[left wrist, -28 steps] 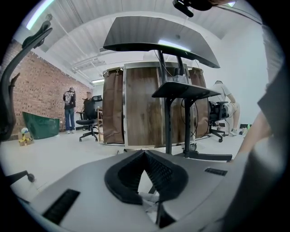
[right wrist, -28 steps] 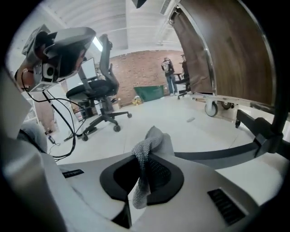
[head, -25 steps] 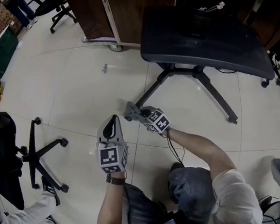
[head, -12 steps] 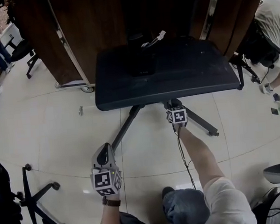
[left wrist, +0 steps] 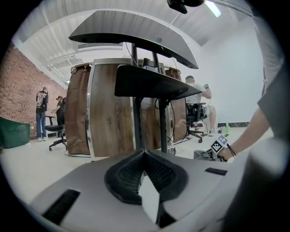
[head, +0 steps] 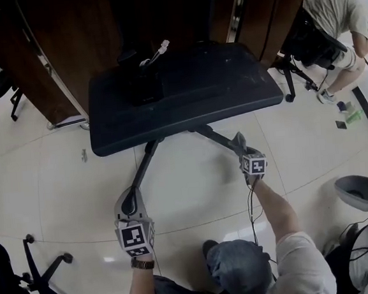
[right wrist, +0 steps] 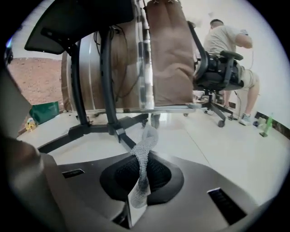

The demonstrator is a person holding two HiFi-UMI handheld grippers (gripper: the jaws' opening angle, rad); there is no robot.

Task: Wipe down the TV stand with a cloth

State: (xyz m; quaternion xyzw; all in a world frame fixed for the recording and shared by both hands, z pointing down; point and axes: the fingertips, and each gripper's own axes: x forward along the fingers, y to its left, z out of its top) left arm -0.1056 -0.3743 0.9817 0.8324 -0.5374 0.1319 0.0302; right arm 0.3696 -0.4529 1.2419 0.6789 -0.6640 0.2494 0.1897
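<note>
The TV stand has a dark shelf (head: 185, 92) on a post with splayed black legs (head: 144, 169). My right gripper (head: 239, 146) is shut on a grey mesh cloth (head: 236, 141), which rests against the stand's right front leg (head: 212, 136). In the right gripper view the cloth (right wrist: 144, 149) rises twisted out of the shut jaws of the right gripper (right wrist: 141, 174), with the legs (right wrist: 86, 131) just beyond. My left gripper (head: 130, 198) hovers low by the left front leg, shut and holding nothing. In its own view the left gripper (left wrist: 144, 156) faces the post (left wrist: 162, 122).
A wooden cabinet (head: 85, 36) on a wheeled metal frame stands behind the stand. A black box with a white cable (head: 153, 56) sits on the shelf. A chair base (head: 48, 283) is at lower left, a grey chair (head: 361, 192) at right. A seated person (head: 331, 2) is at upper right.
My right gripper has carried the cloth from the left front leg across to the right front leg. The head view has swung up toward the shelf. The left gripper stays low and shut.
</note>
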